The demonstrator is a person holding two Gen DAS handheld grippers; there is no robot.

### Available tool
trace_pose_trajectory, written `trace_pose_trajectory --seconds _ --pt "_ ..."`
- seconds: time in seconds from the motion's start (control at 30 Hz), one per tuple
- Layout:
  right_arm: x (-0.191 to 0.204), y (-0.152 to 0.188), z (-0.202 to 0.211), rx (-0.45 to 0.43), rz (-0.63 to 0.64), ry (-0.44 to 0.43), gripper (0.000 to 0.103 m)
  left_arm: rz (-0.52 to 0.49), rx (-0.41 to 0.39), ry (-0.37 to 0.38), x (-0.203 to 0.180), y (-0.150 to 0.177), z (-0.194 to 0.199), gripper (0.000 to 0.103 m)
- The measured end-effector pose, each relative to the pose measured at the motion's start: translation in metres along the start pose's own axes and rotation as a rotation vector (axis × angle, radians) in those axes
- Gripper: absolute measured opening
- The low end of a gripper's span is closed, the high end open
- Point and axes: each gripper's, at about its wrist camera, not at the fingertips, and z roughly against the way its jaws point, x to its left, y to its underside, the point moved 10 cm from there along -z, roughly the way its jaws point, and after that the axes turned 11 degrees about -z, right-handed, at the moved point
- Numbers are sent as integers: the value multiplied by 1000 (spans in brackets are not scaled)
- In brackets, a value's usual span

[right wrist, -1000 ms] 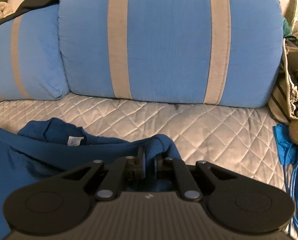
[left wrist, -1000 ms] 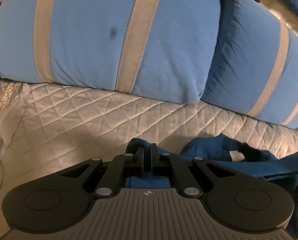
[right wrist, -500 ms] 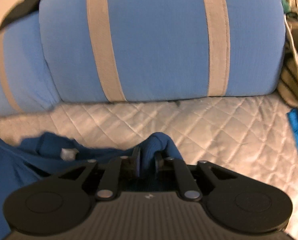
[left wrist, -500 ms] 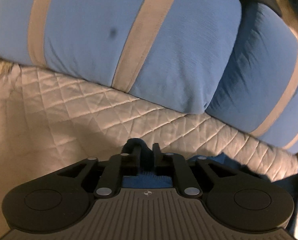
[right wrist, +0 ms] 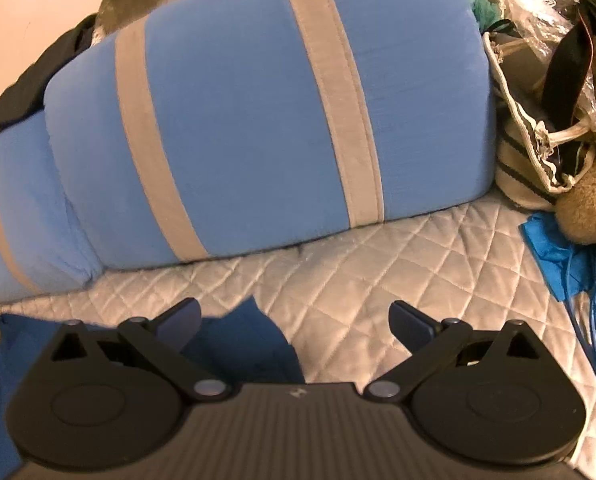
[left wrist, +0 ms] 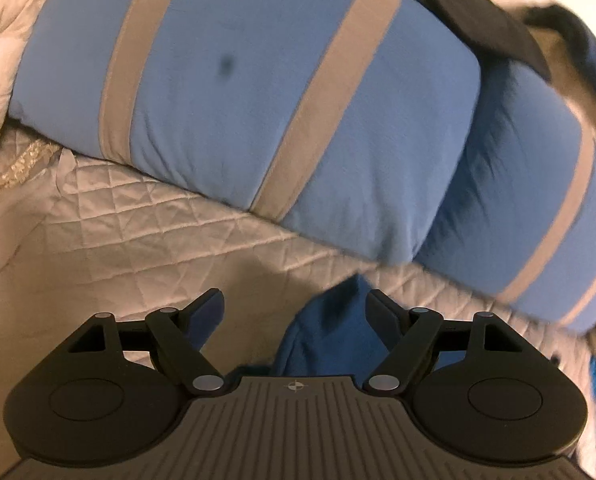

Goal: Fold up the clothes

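Both the left tool [left wrist: 296, 308] and right tool [right wrist: 294, 320] gape released; the dark blue garment [left wrist: 330, 336] lies rumpled at lower centre on the quilted bed [right wrist: 378, 272].

blue garment [right wrist: 234, 344] on quilted bed [right wrist: 378, 272]

Both wrist cams sit low and close over the quilted bed [left wrist: 146, 220], facing 12 o'clock at the same blue cushions [right wrist: 258, 120].

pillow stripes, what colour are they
Grey stripes on a light blue pillow, clearest in the right wrist view.
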Motion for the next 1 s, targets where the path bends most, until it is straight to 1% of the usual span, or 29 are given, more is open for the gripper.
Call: trace_pose_trajectory --seconds 0.13,0.2,0.3,0.4,0.53,0.73,0.87,0.93,1.0 --pt "0 17 5 38 67 19 103 -107 63 -31 -1 24 0 78" --pt "-1 29 6 69 110 25 103 -134 89 -21 0 37 2 78" --pt "-8 46 14 120 155 9 103 -139 129 47 5 61 9 78" --pt "-19 59 28 165 168 -28 103 -133 155 131 8 81 22 78" --pt "-32 73 48 196 174 -71 102 -96 162 270 9 104 43 77" --pt "-46 77 75 188 156 -101 101 -86 159 335 15 122 64 76" --pt "-54 77 91 181 109 -130 99 -67 167 356 21 131 72 68" --pt "-56 78 97 177 100 -138 98 -62 176 362 25 137 74 60" --pt "-57 80 102 176 99 -141 97 -56 191 372 27 144 75 55"
